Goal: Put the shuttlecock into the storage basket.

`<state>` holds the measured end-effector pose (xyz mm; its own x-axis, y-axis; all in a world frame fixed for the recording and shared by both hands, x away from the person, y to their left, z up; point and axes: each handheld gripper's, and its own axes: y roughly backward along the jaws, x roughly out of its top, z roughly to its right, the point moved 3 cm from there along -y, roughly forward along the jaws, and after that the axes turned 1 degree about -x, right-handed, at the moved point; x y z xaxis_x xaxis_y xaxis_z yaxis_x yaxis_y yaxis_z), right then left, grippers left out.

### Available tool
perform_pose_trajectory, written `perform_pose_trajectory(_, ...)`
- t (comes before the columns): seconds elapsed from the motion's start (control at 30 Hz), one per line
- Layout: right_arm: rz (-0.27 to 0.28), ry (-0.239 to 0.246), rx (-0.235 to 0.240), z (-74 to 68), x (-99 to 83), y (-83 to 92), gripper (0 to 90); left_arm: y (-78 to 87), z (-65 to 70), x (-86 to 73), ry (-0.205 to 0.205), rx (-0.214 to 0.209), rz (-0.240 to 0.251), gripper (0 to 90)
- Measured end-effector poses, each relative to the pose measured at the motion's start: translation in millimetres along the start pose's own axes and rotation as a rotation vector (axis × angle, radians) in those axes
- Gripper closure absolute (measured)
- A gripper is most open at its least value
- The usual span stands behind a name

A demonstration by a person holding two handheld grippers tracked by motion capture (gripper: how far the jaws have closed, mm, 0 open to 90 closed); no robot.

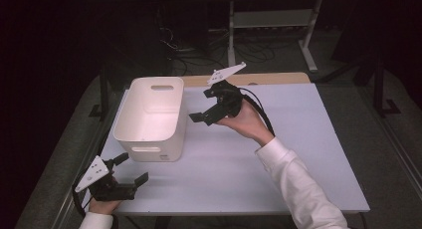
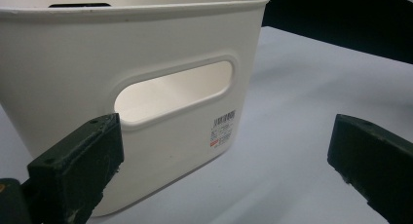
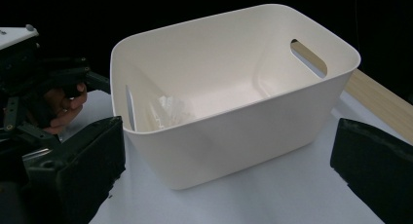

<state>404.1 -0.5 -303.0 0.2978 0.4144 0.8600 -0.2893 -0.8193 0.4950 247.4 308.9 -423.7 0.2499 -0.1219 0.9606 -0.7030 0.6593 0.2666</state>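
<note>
A white plastic bin (image 1: 149, 117) with handle slots stands on the left half of the white table (image 1: 278, 154). My left gripper (image 1: 133, 168) is low at the table's near left corner, just in front of the bin, open with nothing between its fingers. In the left gripper view the bin's near wall and handle slot (image 2: 175, 90) are close ahead of the left gripper (image 2: 224, 170). My right gripper (image 1: 200, 105) is held above the table just right of the bin, open and empty. In the right gripper view the right gripper (image 3: 226, 170) looks into the bin (image 3: 253, 121), where something pale and crumpled (image 3: 168, 109) lies.
A wooden strip (image 1: 249, 79) runs along the table's far edge. Behind the table stand a white metal frame (image 1: 271, 20) and loose cables on the dark floor. The left hand and left gripper (image 3: 44, 102) appear beyond the bin in the right gripper view.
</note>
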Motion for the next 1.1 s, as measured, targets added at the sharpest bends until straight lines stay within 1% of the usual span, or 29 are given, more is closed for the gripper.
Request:
perform_pose_trajectory(0.17, -0.003, -0.004, -0.004, 1.2, -5.5, 3.4, 0.0, -0.1, 0.1, 0.0, 0.001, 0.001, 0.000, 0.0)
perform_pose_trajectory(0.4, 0.010, 0.000, -0.016, 2.3, -11.2, 10.6, 0.0, -0.1, 0.2, 0.0, 0.003, 0.001, -0.001, 0.0)
perform_pose_trajectory(0.57, 0.014, 0.003, -0.031, 2.4, -16.5, 15.7, 0.0, 0.1, 0.1, -0.1, -0.001, 0.003, -0.008, 0.0)
perform_pose_trajectory(0.67, 0.012, 0.010, -0.054, 3.2, -20.6, 18.4, 0.0, -0.5, 0.7, -0.1, 0.002, 0.003, -0.005, 0.0)
perform_pose_trajectory(1.1, 0.024, -0.012, -0.077, 8.8, -40.1, 30.3, 0.0, -0.6, 0.7, -0.2, 0.000, 0.002, -0.006, 0.0)
